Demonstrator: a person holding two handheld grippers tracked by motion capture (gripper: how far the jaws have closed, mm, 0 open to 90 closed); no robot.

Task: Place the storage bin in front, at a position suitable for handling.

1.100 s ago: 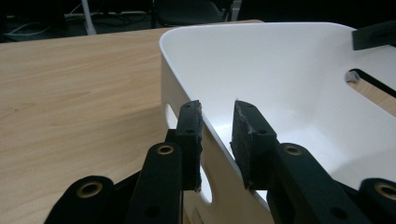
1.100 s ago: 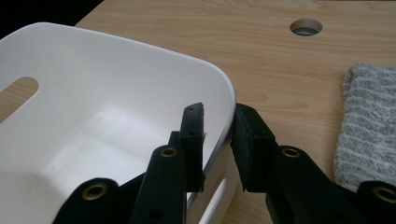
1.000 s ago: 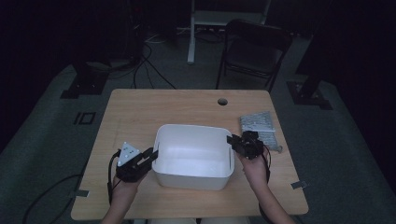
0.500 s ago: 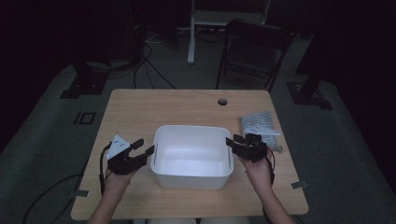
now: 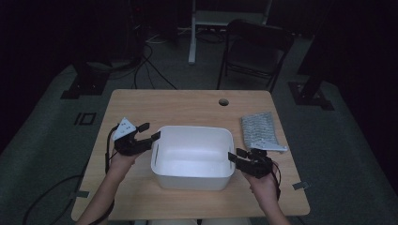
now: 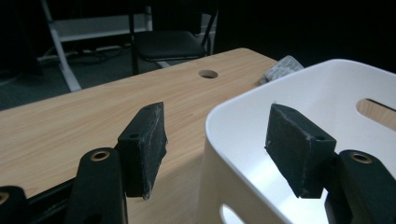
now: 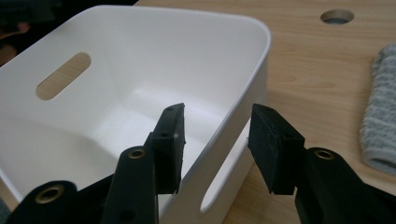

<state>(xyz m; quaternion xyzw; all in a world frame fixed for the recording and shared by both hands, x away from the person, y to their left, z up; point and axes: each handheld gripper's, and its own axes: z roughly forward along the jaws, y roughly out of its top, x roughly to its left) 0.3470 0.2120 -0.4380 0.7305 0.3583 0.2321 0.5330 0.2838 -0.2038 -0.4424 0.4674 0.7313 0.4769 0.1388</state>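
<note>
A white plastic bin [image 5: 193, 129] with slot handles stands on the wooden table [image 5: 187, 105], near its front edge. My left gripper [image 5: 150, 130] is open at the bin's left end. In the left gripper view, the bin's rim [image 6: 243, 100] runs between the jaws of that gripper [image 6: 219, 140], one pad outside and one inside. My right gripper [image 5: 236, 154] is open at the bin's right end. Its jaws [image 7: 219, 140] straddle the bin's wall [image 7: 243, 93] just above the handle slot. The bin looks empty inside.
A folded grey towel [image 5: 260, 131] lies on the table to the right of the bin, close to my right gripper. A cable hole [image 5: 224, 101] sits near the table's far edge. A black folding chair [image 5: 256, 51] stands beyond the table.
My left gripper drew back to the left, then moved forward to the bin's left rim. My right gripper slid toward the person along the right rim. The bin stayed put.
</note>
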